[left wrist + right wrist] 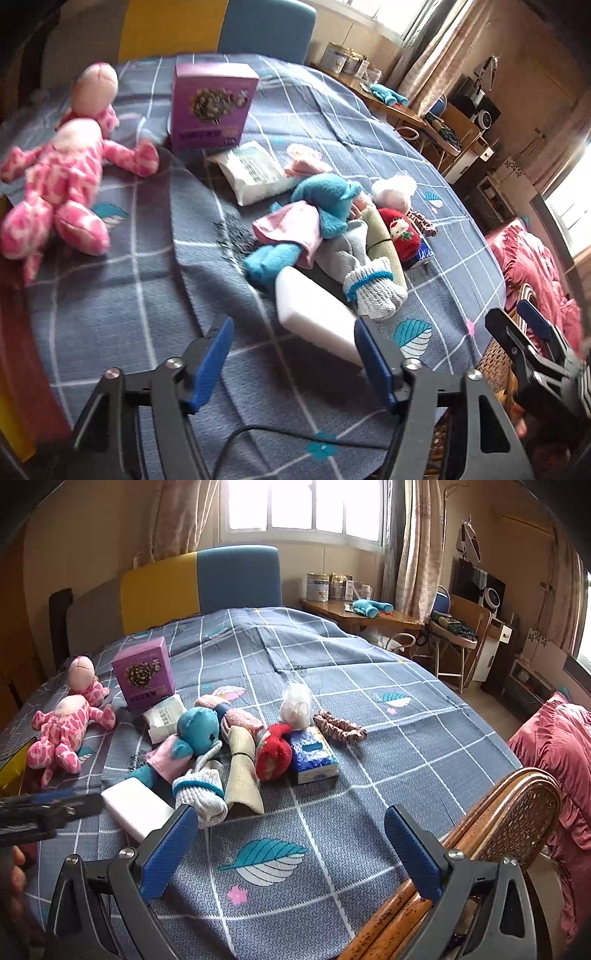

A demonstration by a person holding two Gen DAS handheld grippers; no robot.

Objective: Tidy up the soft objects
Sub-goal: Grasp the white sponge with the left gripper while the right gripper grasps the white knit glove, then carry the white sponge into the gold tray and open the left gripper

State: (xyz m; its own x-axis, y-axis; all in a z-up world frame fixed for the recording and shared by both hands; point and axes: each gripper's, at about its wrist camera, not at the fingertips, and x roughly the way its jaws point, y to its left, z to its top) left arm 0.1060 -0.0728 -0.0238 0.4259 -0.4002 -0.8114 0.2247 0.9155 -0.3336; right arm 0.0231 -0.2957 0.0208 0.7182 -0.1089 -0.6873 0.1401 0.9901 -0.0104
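The left hand-held gripper [293, 363] is angled steeply downward, its blue fingers [212, 363] parted with nothing pressed between them. The right hand-held gripper [291, 853] is tilted down too, jaws spread wide and nothing clamped. A bit of a hand [14, 878] is glimpsed behind the left one.

Two pink spotted plush toys [62, 734] lie at 9 o'clock on the bedspread, apart from the central heap. Heap contents: blue teddy [197, 727] in a pink garment, reclined; rolled white sock [201, 794] with blue band at 6 o'clock; beige cloth [242, 771] beside it; red doll [273, 753] (face partly hidden); leopard-print scrunchie [340, 729] at 3 o'clock.
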